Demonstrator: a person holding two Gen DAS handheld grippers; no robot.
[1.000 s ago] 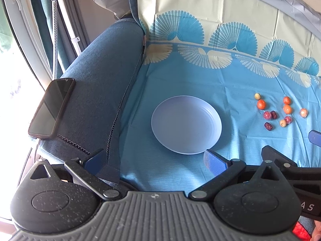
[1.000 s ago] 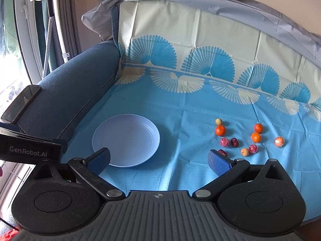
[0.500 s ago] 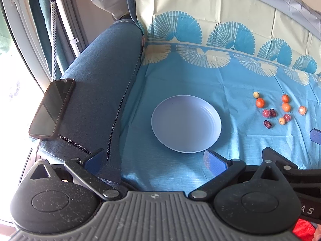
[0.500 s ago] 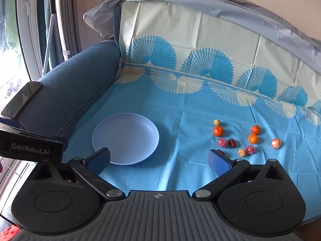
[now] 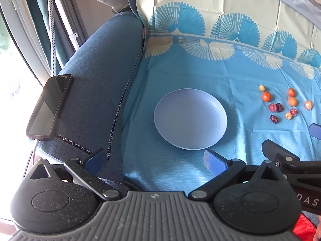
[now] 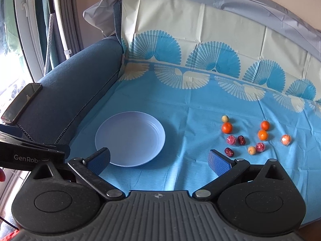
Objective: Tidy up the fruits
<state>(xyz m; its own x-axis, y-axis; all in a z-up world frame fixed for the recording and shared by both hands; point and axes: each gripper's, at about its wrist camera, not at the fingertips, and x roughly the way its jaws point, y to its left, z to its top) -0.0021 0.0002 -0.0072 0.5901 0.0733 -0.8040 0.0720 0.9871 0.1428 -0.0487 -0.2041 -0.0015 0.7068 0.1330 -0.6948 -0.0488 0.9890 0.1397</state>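
A: What's nearest?

B: Both tools. The left gripper (image 5: 152, 158) has its blue-padded jaws spread wide with nothing between them, low over the front edge of the cloth. The right gripper (image 6: 159, 158) is equally wide apart and empty, and it sits closer to the fruit side.

A: And past them?

B: A round, shallow, pale lavender plastic plate (image 6: 112, 129) lies flat on the light blue plastic cloth with white fan prints (image 5: 180, 74). Nothing is in it, so I'd judge no sorting has begun; it is likely the collecting dish.

A: Where's the fruit?

B: Right of the plate, well apart from it, in a loose scatter of small fruits (image 6: 254, 138): three small orange round ones, dark red date-like ones, pinkish ones, some that look wrapped, and two pale yellow ones. None touch the plate.

A: Anything else?

B: A black smartphone (image 5: 49, 106) lies on the dark blue fabric sofa armrest (image 5: 100, 76) to the left, apparently parked out of the way.
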